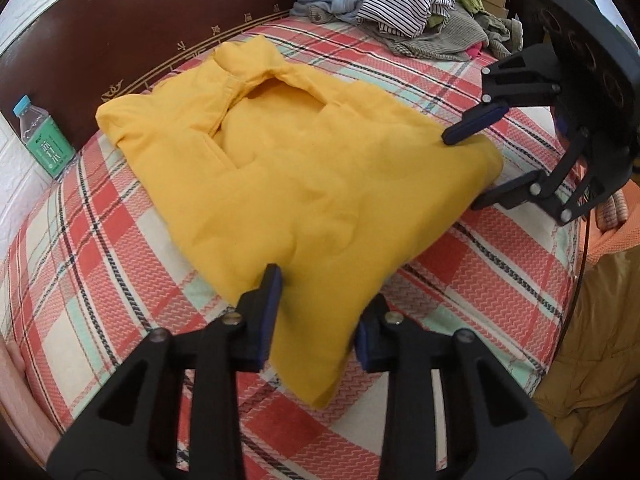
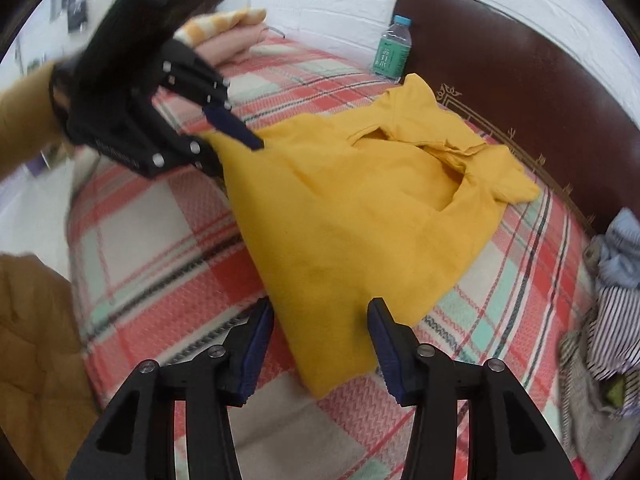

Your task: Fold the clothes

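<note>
A yellow shirt (image 1: pixel 312 184) lies on the plaid bed cover (image 1: pixel 100 248), its collar toward the dark headboard; it also shows in the right wrist view (image 2: pixel 360 216). My left gripper (image 1: pixel 316 320) is open, its jaws astride one near corner of the shirt. My right gripper (image 2: pixel 320 344) is open, its jaws astride the other near corner. Each gripper shows in the other's view: the right (image 1: pixel 468 168) at the shirt's right corner, the left (image 2: pixel 236 148) at its left corner.
A pile of unfolded clothes (image 1: pixel 400 4) lies at the bed's far right, also in the right wrist view (image 2: pixel 612 300). A water bottle (image 1: pixel 44 140) with a green label stands by the headboard (image 1: pixel 132 32). A brown padded garment (image 1: pixel 600 340) hangs off the bed's near edge.
</note>
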